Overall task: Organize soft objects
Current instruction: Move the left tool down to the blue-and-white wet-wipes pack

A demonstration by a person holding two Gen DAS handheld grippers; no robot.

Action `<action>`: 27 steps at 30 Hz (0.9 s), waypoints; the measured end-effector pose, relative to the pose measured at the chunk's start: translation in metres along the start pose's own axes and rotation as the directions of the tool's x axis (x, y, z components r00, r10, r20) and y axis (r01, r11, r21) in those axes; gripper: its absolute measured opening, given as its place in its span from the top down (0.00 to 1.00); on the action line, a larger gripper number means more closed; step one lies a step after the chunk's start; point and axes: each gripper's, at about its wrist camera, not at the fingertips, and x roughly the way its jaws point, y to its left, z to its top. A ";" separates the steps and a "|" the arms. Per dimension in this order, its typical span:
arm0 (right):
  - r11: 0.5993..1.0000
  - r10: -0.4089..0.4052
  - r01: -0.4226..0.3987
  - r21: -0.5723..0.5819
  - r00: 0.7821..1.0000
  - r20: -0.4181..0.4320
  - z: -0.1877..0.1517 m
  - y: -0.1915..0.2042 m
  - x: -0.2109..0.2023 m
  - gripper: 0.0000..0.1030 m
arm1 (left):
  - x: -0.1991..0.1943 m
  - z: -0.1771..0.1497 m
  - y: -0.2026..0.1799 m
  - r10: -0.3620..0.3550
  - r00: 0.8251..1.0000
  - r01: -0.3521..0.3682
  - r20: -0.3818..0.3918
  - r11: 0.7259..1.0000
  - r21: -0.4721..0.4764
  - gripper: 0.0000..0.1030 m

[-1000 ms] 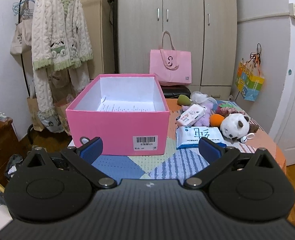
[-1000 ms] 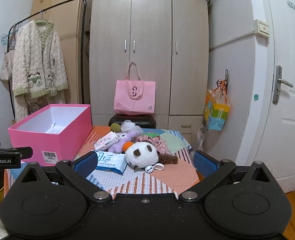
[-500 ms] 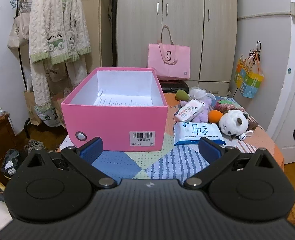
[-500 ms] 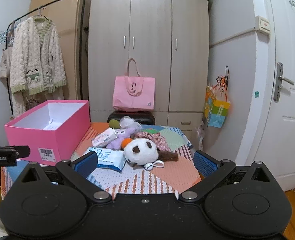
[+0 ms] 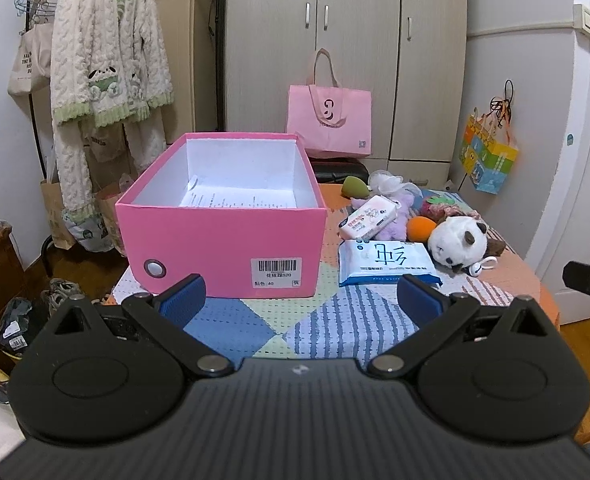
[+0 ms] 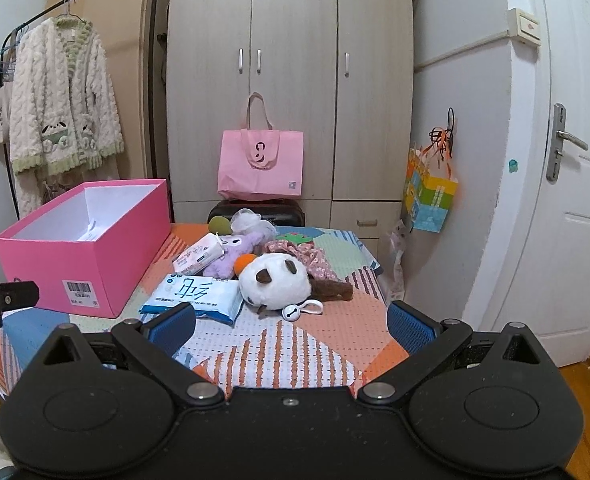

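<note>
An open pink box point(image 5: 223, 248) point(image 6: 83, 264) stands on the left of a patchwork-covered table, holding only a printed sheet. Right of it lies a pile of soft things: a panda plush point(image 5: 457, 242) point(image 6: 275, 280), a blue wipes pack point(image 5: 387, 266) point(image 6: 197, 296), a small white tissue pack point(image 5: 369, 222) point(image 6: 199, 256), a purple plush point(image 6: 235, 254), an orange ball point(image 5: 421, 228), a green sponge point(image 5: 355, 187) and floral cloth point(image 6: 307, 258). My left gripper point(image 5: 301, 302) is open and empty in front of the box. My right gripper point(image 6: 291, 326) is open and empty in front of the panda.
A pink tote bag point(image 5: 329, 122) hangs on the wardrobe behind the table. A coat rack with a cream cardigan point(image 5: 107, 60) stands at the left. A white door point(image 6: 567, 200) and a colourful paper bag point(image 6: 429, 196) are at the right.
Both grippers have pulled back and risen a little, so the box and the soft pile sit lower and farther in view. Nothing on the table has moved.
</note>
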 end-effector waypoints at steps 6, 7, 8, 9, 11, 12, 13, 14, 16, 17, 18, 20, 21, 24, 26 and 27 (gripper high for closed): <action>1.000 0.007 -0.007 -0.007 1.000 -0.004 0.001 0.001 0.002 0.00 | 0.004 0.003 -0.004 -0.010 1.000 0.010 -0.013 1.000 0.003 0.00; 1.000 0.018 -0.018 -0.006 1.000 -0.006 0.001 0.000 0.003 0.00 | 0.005 0.003 -0.005 -0.015 1.000 0.015 -0.015 1.000 0.004 0.00; 0.999 0.036 -0.036 -0.006 0.999 -0.006 0.002 -0.001 0.004 0.00 | 0.006 0.005 -0.007 -0.022 1.000 0.022 -0.016 1.000 -0.004 0.00; 0.998 0.055 -0.055 -0.008 0.998 0.000 0.002 -0.002 0.006 0.00 | 0.007 0.006 -0.007 -0.029 1.000 0.029 -0.010 0.999 -0.020 0.00; 0.994 0.106 -0.105 -0.016 0.994 0.036 0.003 -0.004 0.006 0.00 | 0.008 0.009 -0.009 -0.051 0.999 0.052 0.019 0.997 -0.050 0.00; 0.991 0.135 -0.134 -0.024 0.989 0.063 0.002 -0.006 0.006 0.00 | 0.008 0.011 -0.011 -0.063 0.998 0.064 0.029 0.997 -0.050 0.00; 0.987 0.163 -0.161 -0.029 0.983 0.087 0.002 -0.009 0.007 0.00 | 0.009 0.014 -0.014 -0.078 0.996 0.079 0.041 0.996 -0.041 0.00; 0.982 0.188 -0.185 -0.032 0.977 0.106 0.002 -0.012 0.009 0.00 | 0.011 0.017 -0.018 -0.090 0.995 0.092 0.048 0.995 -0.027 0.00; 0.977 0.215 -0.212 -0.040 0.969 0.118 0.004 -0.017 0.018 0.00 | 0.016 0.024 -0.029 -0.108 0.993 0.107 0.052 0.994 0.016 0.00; 0.975 0.223 -0.218 -0.049 0.968 0.119 0.005 -0.018 0.026 0.00 | 0.019 0.028 -0.034 -0.116 0.992 0.114 0.055 0.993 0.039 0.00; 0.973 0.228 -0.223 -0.057 0.967 0.114 0.005 -0.020 0.034 0.00 | 0.023 0.030 -0.041 -0.124 0.991 0.120 0.056 0.991 0.060 0.00; 0.970 0.239 -0.233 -0.070 0.966 0.093 0.005 -0.021 0.052 0.00 | 0.034 0.036 -0.052 -0.146 0.988 0.142 0.041 0.985 0.092 0.03; 0.965 0.255 -0.249 -0.077 0.963 0.083 0.005 -0.022 0.059 0.00 | 0.040 0.037 -0.056 -0.163 0.986 0.160 0.028 0.982 0.097 0.03; 0.942 0.326 -0.320 -0.098 0.944 0.047 -0.002 -0.020 0.080 0.01 | 0.068 0.044 -0.067 -0.228 0.972 0.233 -0.062 0.968 0.095 0.04; 0.927 0.363 -0.359 -0.108 0.931 0.022 -0.006 -0.016 0.091 0.04 | 0.087 0.046 -0.074 -0.266 0.956 0.279 -0.126 0.956 0.092 0.08; 0.919 0.382 -0.378 -0.111 0.924 0.012 -0.008 -0.014 0.096 0.07 | 0.095 0.045 -0.078 -0.273 0.950 0.288 -0.150 0.953 0.096 0.09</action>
